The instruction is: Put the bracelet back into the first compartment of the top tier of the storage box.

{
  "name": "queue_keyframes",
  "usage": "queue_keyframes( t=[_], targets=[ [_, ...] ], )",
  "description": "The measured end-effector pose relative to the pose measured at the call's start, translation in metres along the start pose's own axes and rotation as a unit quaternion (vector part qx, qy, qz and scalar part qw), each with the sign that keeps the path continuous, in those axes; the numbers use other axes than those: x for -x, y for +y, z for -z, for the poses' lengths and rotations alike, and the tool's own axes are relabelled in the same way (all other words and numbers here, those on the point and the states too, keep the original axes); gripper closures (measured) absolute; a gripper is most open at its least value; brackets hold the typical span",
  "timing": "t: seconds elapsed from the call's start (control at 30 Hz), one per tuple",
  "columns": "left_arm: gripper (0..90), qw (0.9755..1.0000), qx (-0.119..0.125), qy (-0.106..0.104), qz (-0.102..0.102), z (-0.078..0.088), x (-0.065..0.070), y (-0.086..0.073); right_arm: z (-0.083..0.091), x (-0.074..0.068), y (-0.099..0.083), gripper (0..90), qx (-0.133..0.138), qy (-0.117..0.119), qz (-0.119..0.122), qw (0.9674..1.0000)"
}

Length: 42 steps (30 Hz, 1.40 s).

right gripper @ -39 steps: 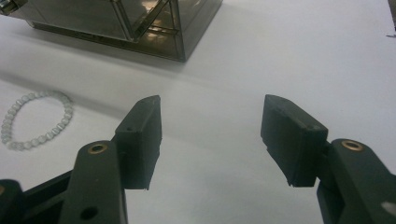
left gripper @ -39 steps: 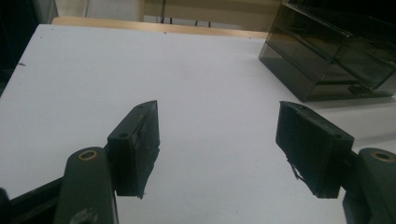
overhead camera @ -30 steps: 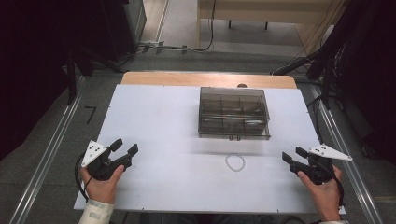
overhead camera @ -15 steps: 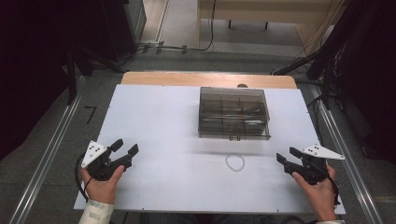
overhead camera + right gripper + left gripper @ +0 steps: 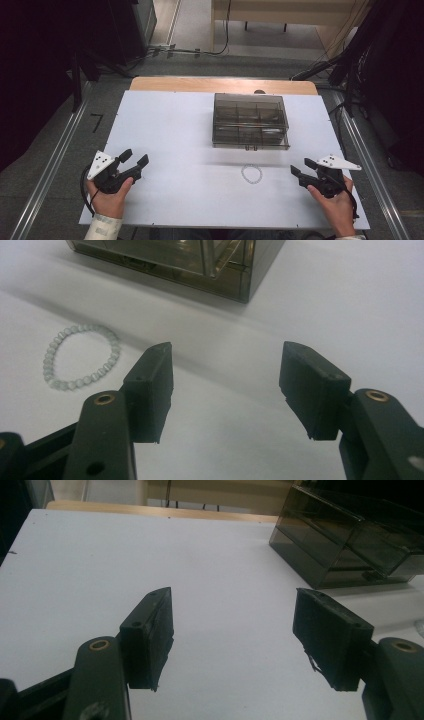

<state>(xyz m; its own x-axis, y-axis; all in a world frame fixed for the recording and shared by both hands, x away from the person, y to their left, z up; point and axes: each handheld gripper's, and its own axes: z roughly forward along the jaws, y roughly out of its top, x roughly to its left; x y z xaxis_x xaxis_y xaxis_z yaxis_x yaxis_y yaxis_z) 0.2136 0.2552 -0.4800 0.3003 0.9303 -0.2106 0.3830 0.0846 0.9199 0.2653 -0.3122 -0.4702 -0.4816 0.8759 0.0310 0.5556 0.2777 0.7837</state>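
Holding both tools low over the white surface (image 5: 200, 125), you've got each one spread wide w/ nothing between the jaws. Landmark is the smoky see-through box (image 5: 250, 120), sitting toward the far side of the surface, lid down, dividers visible inside; contents too dim to tell. Your left tool (image 5: 134, 161) is well off to the box's near-left, resting in your left hand (image 5: 107, 197), jaws aimed roughly toward the box. Your right tool (image 5: 303, 167) is to the box's near-right, in your right hand (image 5: 336, 202), jaws pointing left. A pale bead bracelet (image 5: 251, 174) lies flat on the surface just in front of the box, approx. below its latch, between the two tools but closer to the right one, touching neither.
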Motion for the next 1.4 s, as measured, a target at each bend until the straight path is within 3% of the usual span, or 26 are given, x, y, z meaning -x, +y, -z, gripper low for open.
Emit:
queue_keyframes(
  t=[0.73,1.1,1.4],
  targets=[
    [34.1,1.0,0.0,0.0,0.0,0.0,0.0,0.0,-0.016,-0.024,0.005,36.9,-0.017,0.024,0.029,0.9992],
    [34.6,1.0,0.0,-0.001,0.0,0.0,0.0,0.0,-0.031,-0.046,0.009,36.9,-0.034,0.044,0.056,0.9969],
    [34.6,1.0,0.0,-0.002,0.001,0.0,0.0,0.0,-0.038,-0.054,0.01,37.0,-0.041,0.05,0.065,0.9958]
  ],
)
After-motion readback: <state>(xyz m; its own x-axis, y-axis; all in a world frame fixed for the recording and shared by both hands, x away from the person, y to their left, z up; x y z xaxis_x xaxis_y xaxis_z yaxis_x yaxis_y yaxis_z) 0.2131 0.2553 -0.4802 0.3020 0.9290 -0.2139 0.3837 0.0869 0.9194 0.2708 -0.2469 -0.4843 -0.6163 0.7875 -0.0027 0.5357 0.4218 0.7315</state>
